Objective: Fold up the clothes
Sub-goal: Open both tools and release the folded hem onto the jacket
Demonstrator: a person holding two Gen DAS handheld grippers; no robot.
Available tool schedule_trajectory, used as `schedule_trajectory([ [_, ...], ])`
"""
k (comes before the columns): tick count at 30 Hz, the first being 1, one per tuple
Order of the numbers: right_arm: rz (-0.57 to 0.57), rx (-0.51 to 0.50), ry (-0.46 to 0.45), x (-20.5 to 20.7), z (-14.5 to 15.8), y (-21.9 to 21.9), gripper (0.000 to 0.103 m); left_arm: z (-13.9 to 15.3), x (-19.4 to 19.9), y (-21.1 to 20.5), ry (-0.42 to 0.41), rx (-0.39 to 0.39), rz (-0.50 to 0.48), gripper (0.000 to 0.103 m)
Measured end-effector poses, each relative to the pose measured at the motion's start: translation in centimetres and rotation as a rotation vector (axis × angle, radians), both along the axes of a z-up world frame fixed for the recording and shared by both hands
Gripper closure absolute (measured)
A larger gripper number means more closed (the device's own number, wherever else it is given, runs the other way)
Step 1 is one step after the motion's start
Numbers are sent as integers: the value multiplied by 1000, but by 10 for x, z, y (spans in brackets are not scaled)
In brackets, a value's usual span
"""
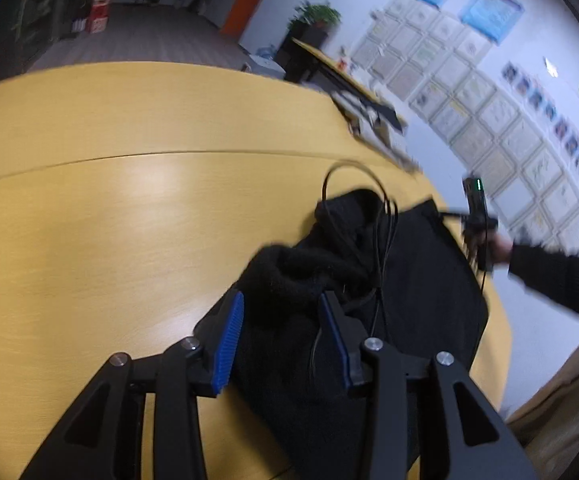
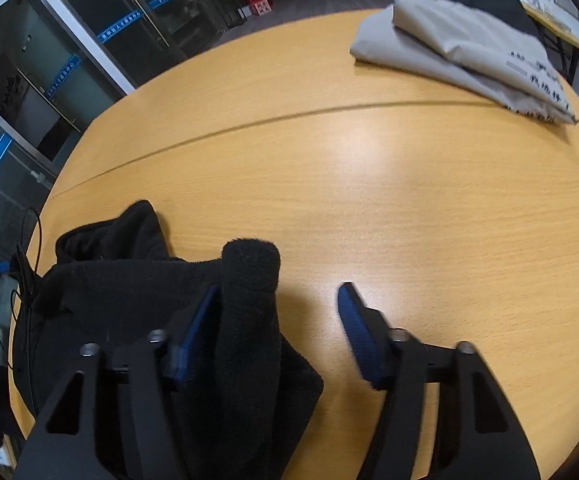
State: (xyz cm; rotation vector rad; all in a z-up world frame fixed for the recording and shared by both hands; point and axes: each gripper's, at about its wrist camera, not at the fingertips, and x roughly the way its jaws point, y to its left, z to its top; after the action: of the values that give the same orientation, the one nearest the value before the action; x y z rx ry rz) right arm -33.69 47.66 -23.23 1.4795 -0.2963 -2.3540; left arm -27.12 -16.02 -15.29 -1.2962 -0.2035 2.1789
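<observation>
A black fleece garment point(image 1: 369, 280) lies bunched on the wooden table point(image 1: 109, 200); it also shows in the right wrist view point(image 2: 129, 284). My left gripper point(image 1: 281, 312) is open, its blue pads point(image 1: 229, 340) on either side of a raised fold of the fleece. My right gripper point(image 2: 277, 312) is open wide, with a rolled sleeve end point(image 2: 251, 280) lying against its left pad point(image 2: 197, 320). The right gripper also shows in the left wrist view point(image 1: 477, 224), at the garment's far edge. Thin black cables point(image 1: 377, 240) loop over the garment.
A folded grey garment point(image 2: 461, 44) with printed text lies at the table's far right. A seam point(image 2: 289, 120) crosses the tabletop. The table edge point(image 1: 497, 320) runs close past the black garment. Glass doors point(image 2: 49, 60) and a second table point(image 1: 329, 64) stand beyond.
</observation>
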Motion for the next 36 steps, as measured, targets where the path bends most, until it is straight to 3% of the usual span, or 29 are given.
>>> schedule_trajectory([
  [2, 9, -23, -14, -3, -5, -2, 74, -11, 2, 10, -27, -66, -67, 61],
  [5, 8, -38, -5, -3, -3, -3, 79, -29, -7, 23, -51, -106, -116, 61],
  [10, -3, -46, -13, -3, -2, 1, 79, -34, -31, 25, -23, -47, -63, 61],
  [14, -33, -55, -10, 0, -2, 7, 70, -46, -42, 25, -41, -91, -55, 61],
  [18, -54, -55, -4, 3, -2, 14, 59, -42, -43, 9, -20, -66, 1, 61],
  [24, -45, -88, -30, 0, -9, 12, 60, -58, -51, 7, -88, -46, -29, 57],
  [25, -38, -93, -34, -1, -10, 10, 62, -61, -53, 5, -101, -25, -15, 57],
  [26, -30, -99, -35, -2, -11, 8, 73, -63, -56, 4, -113, -3, 2, 57],
  [27, -23, -102, -31, -2, -10, 7, 88, -64, -59, 2, -123, 20, 28, 58],
  [29, -12, -100, -10, 0, -6, 4, 93, -63, -62, -7, -133, 78, 77, 74],
  [31, -11, -97, 12, 2, -2, 4, 95, -60, -61, -16, -134, 116, 101, 86],
  [36, -34, -75, 13, 5, -7, 4, 95, -56, -53, -17, -112, 69, 111, 90],
])
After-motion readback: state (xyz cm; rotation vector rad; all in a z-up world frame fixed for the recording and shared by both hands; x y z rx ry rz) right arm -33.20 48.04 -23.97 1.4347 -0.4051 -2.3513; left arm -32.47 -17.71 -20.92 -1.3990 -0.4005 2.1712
